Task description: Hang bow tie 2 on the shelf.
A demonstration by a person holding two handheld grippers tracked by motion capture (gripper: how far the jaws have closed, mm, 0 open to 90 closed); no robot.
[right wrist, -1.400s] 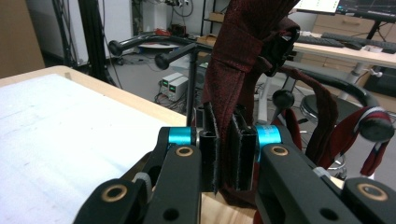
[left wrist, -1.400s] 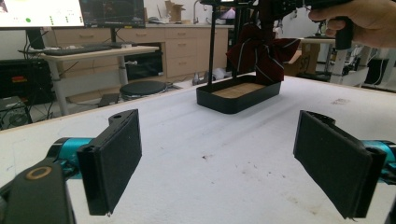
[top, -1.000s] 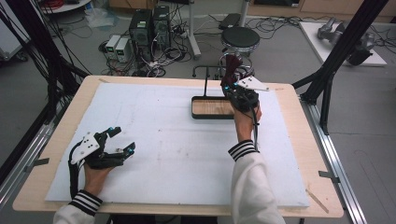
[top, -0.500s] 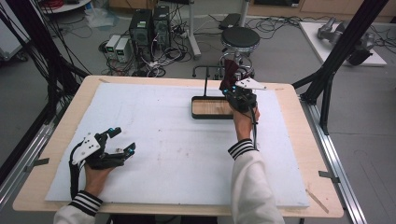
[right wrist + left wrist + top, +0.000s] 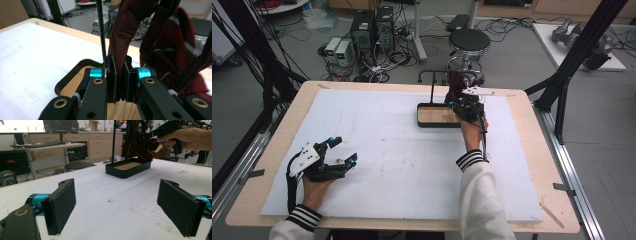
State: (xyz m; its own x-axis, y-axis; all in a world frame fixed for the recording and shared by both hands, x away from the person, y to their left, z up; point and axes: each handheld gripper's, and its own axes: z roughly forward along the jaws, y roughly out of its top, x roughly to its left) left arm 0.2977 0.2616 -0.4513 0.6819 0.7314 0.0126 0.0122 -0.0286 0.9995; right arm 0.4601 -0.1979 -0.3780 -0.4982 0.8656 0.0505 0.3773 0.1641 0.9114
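Where the high view looks down on the white foam-covered wooden table (image 5: 377,150), the right gripper (image 5: 458,102) sits at the far edge of a black oval tray with a wooden floor (image 5: 434,116), pinching a dark red patterned fabric necktie (image 5: 456,86) that hangs from a thin black metal stand (image 5: 432,82) rising out of the tray. The left gripper (image 5: 343,150) rests near the table's front left corner, well apart from the tray, its jaws spread wide with nothing between them.

Looking along the left gripper (image 5: 117,205), both black pads stand far apart over bare foam; beyond them the tray (image 5: 127,170) sits under the hanging tie (image 5: 140,143).

From the right gripper view, the right gripper (image 5: 120,82) is clamped narrow on a strip of the tie (image 5: 123,30), just beside the stand's rod (image 5: 100,30), above the tray (image 5: 68,86).
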